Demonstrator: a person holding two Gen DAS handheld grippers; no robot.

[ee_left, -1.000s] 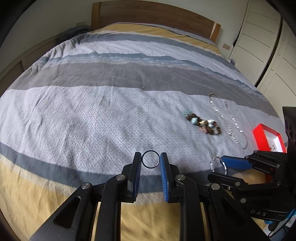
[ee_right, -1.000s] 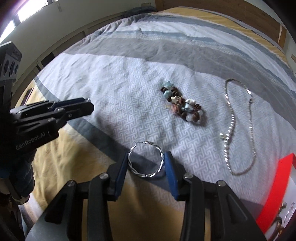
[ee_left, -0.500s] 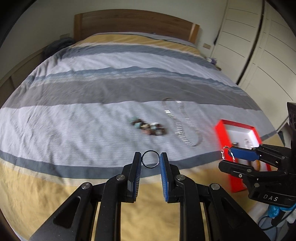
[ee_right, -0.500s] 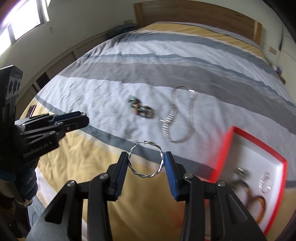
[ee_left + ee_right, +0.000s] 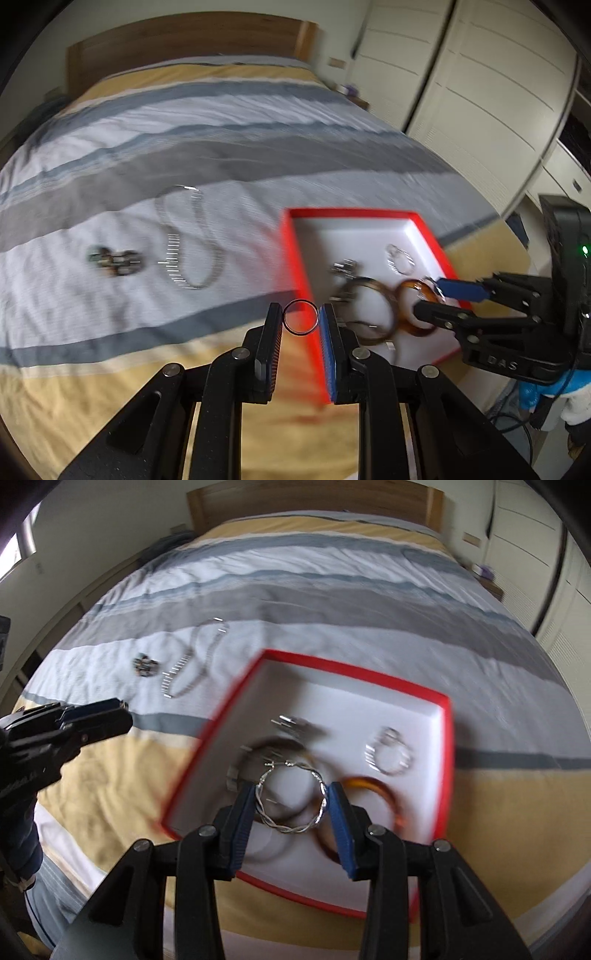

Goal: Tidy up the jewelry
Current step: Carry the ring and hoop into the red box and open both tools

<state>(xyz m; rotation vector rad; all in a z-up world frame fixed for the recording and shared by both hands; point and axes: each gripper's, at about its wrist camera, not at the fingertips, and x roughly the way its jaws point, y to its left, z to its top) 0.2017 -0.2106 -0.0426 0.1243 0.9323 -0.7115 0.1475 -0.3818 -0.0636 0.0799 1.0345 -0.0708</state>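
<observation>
1. We see the left gripper (image 5: 301, 323) pinching a thin dark ring (image 5: 301, 322) beside the red tray (image 5: 295, 258).
2. Our right gripper (image 5: 291, 799) clamps a twisted silver hoop (image 5: 291, 797) over it.
3. Tray contents and the beaded bracelet (image 5: 114, 258) on the bed blur.

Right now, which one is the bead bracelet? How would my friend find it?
Look at the striped bed, on its pale band left of the red box. A long silver chain necklace lies looped there, and the bead bracelet sits just left of it. It is a short, chunky clump of dark and bluish beads, not thin shiny metal.
</observation>
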